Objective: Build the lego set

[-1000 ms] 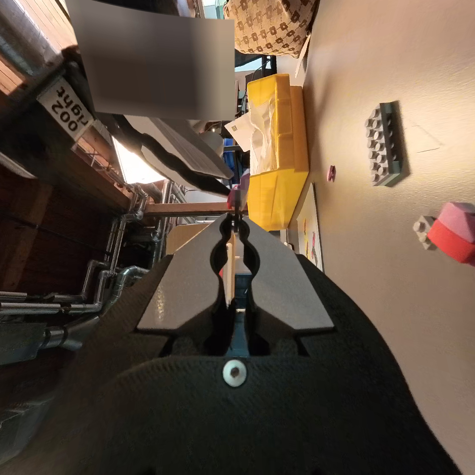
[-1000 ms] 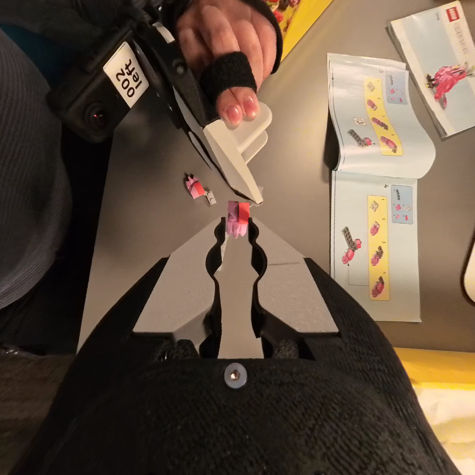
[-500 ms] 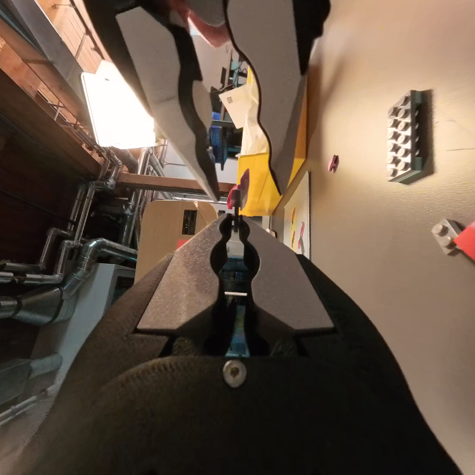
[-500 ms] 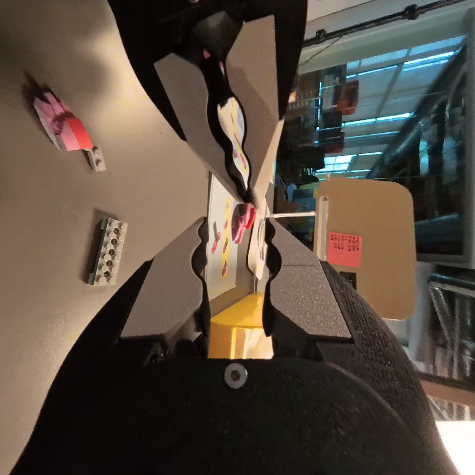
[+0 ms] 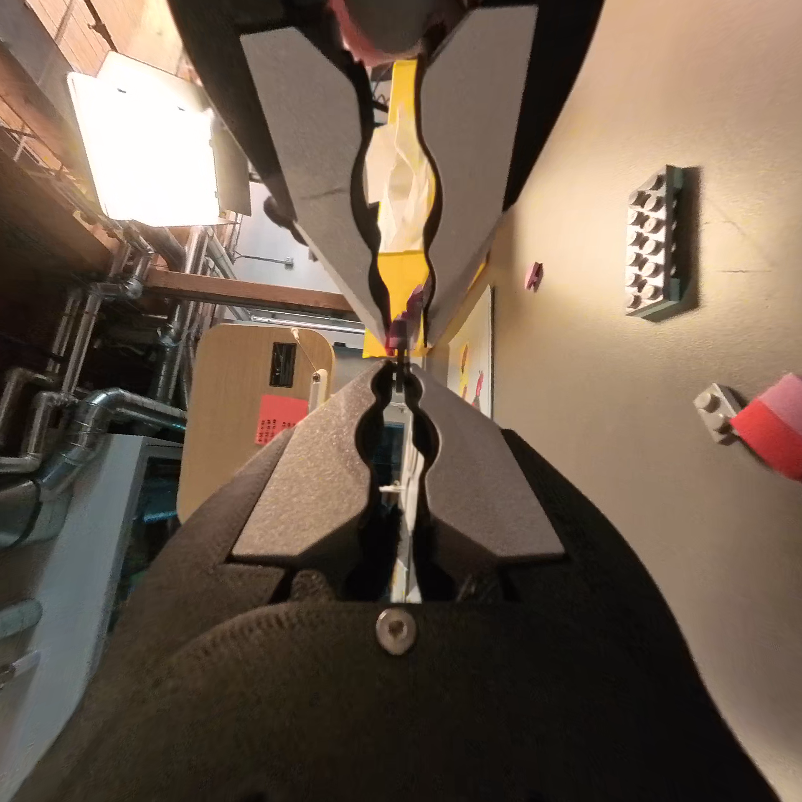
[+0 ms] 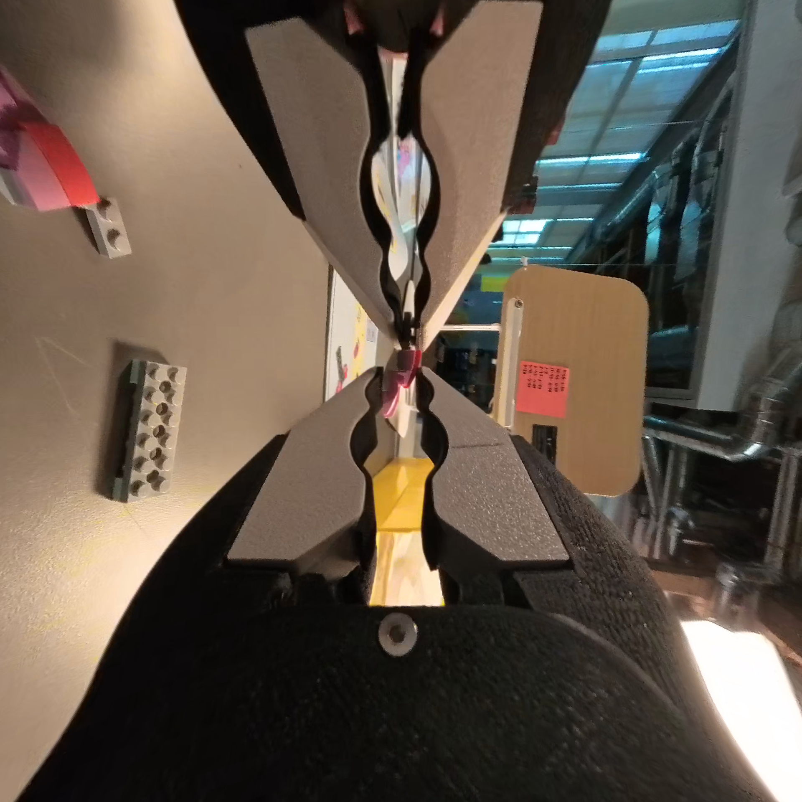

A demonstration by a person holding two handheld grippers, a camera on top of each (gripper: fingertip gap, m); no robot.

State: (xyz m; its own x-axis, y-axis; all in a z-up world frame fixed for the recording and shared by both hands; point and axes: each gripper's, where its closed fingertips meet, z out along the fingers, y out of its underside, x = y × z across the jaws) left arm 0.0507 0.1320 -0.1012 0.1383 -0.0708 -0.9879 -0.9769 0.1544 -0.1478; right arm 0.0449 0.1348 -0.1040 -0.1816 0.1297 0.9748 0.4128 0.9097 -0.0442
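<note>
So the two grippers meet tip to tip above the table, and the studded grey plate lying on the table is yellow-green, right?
Not quite. The grippers do meet tip to tip, but the studded plate is grey, not yellow-green; both wrist views show it. The yellow thing is the bin behind the fingers.

Two grippers (image 5: 399, 369) (image 6: 401, 373) meet tip to tip. On the table (image 5: 607, 564): one grey studded plate (image 5: 655, 245), one pink-and-red block cluster (image 5: 768, 427), one tiny pink piece (image 5: 534, 276), one yellow bin (image 5: 399, 269).

Workshop: exposed metal ducts (image 5: 100, 416), beams.
</note>
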